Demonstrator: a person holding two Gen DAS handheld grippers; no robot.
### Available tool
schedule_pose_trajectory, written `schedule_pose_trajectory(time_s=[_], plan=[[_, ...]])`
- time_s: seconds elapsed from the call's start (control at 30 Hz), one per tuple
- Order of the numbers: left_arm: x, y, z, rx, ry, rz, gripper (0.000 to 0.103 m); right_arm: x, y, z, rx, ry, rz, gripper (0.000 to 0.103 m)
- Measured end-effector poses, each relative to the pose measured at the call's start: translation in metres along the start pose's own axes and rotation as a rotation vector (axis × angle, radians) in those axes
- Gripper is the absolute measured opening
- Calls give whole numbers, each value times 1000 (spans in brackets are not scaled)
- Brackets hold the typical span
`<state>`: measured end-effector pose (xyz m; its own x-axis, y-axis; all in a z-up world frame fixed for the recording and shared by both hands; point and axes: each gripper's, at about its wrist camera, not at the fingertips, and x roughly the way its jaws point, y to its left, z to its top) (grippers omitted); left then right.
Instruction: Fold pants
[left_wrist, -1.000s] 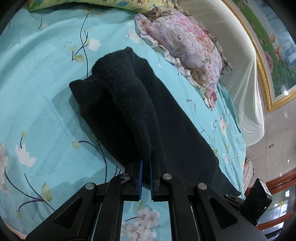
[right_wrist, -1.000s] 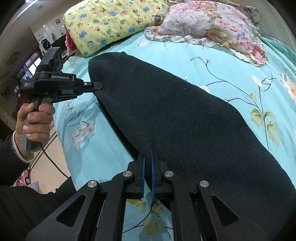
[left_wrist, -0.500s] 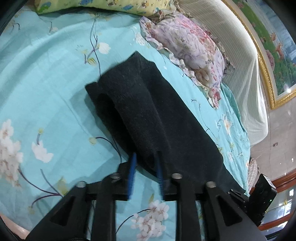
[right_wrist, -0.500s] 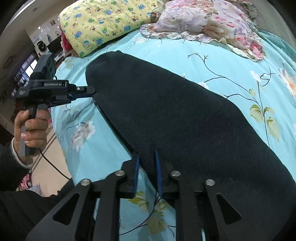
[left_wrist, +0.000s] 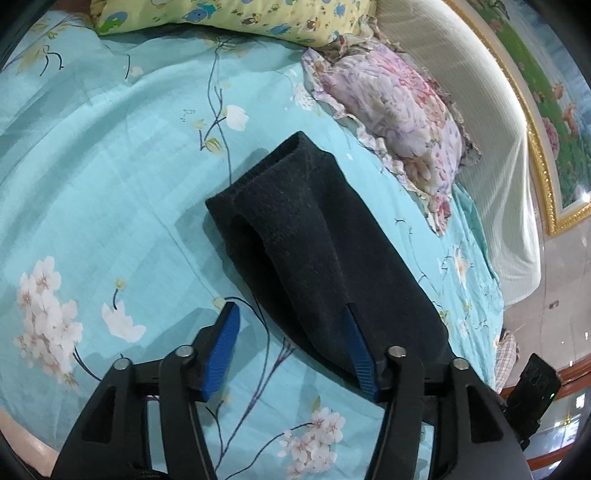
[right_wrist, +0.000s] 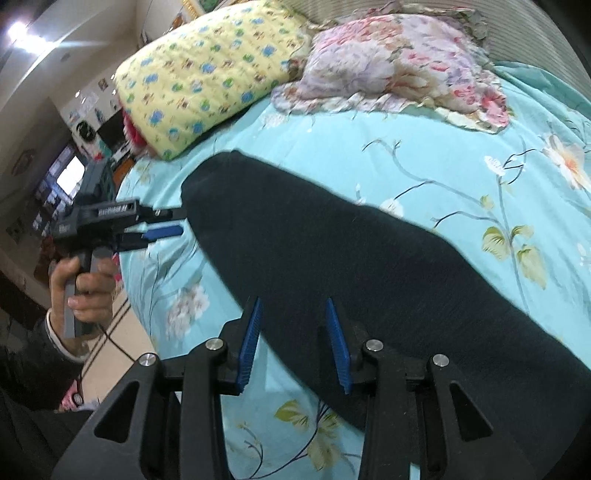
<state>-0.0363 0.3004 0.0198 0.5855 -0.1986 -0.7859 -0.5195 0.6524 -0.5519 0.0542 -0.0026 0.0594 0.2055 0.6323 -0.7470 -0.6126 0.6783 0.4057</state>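
Observation:
The black pants (left_wrist: 325, 251) lie flat on the turquoise floral bed sheet (left_wrist: 92, 184), folded lengthwise into a long strip; they also show in the right wrist view (right_wrist: 351, 266). My left gripper (left_wrist: 290, 317) is open and holds nothing, its jaws astride the near edge of the pants. It also shows at the left of the right wrist view (right_wrist: 173, 223), held in a hand by the pants' end. My right gripper (right_wrist: 291, 306) is open and empty over the pants' near edge.
A yellow patterned pillow (right_wrist: 207, 74) and a pink floral pillow (right_wrist: 399, 62) lie at the head of the bed. A cream headboard (left_wrist: 480, 122) stands behind them. The bed edge and the floor (right_wrist: 107, 332) are at the left of the right wrist view.
Both grippers have opened and let go of the pants. The raised fold of cloth has dropped flat onto the bed. Both grippers have drawn back a little.

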Motion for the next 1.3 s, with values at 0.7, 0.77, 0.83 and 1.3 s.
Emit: schedule_pose_trajectory(time_s=[0.7, 0.77, 0.83, 1.3], plan=[[30, 19, 35, 3, 12, 75, 64, 94, -59, 80, 81, 160, -69, 38], [34, 15, 36, 28, 7, 90, 63, 102, -59, 79, 68, 189, -55, 38], [38, 10, 38, 50, 1, 103, 62, 104, -57, 80, 46, 216, -52, 37], [-12, -19, 37, 163, -136, -15, 19, 59, -42, 93, -33, 50, -134, 12]])
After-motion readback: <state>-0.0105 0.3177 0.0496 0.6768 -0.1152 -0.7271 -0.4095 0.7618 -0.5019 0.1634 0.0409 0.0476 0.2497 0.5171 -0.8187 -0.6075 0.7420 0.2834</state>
